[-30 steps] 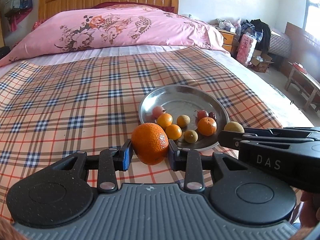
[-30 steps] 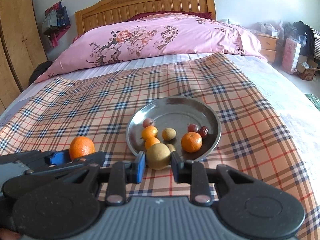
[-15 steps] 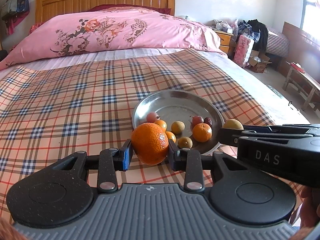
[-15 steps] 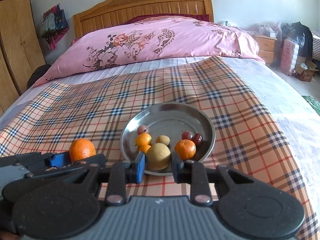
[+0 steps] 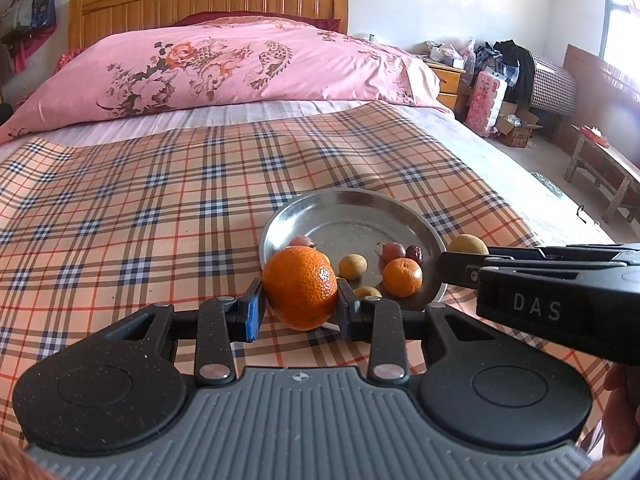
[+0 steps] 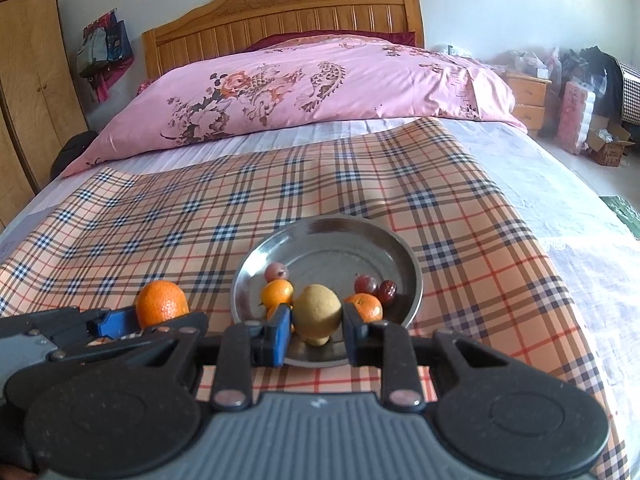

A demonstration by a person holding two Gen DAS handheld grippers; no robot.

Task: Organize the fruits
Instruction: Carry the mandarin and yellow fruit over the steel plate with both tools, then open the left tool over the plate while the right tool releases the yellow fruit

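- I take the steel plate point(image 6: 414, 280) as my landmark; it sits on the plaid cloth point(image 5: 120, 208), which spreads wide to the plate's left and beyond it toward the pink quilt point(image 5: 240, 60).
- On the plate's right the cloth ends soon at its edge, with white sheet point(image 6: 560, 200) past it, so I see less room there.
- My left gripper point(image 5: 299, 312) is clenched on the big orange point(image 5: 299, 287), held at the plate's near-left rim, above the cloth.
- My right gripper point(image 6: 316, 330) grips the yellow-brown fruit point(image 6: 318, 312) over the plate's near rim.
- Inside the plate lie a small orange point(image 5: 402, 277), 2 dark red fruits point(image 6: 378, 286) near its right side, and a pinkish one point(image 6: 276, 271) at its left.
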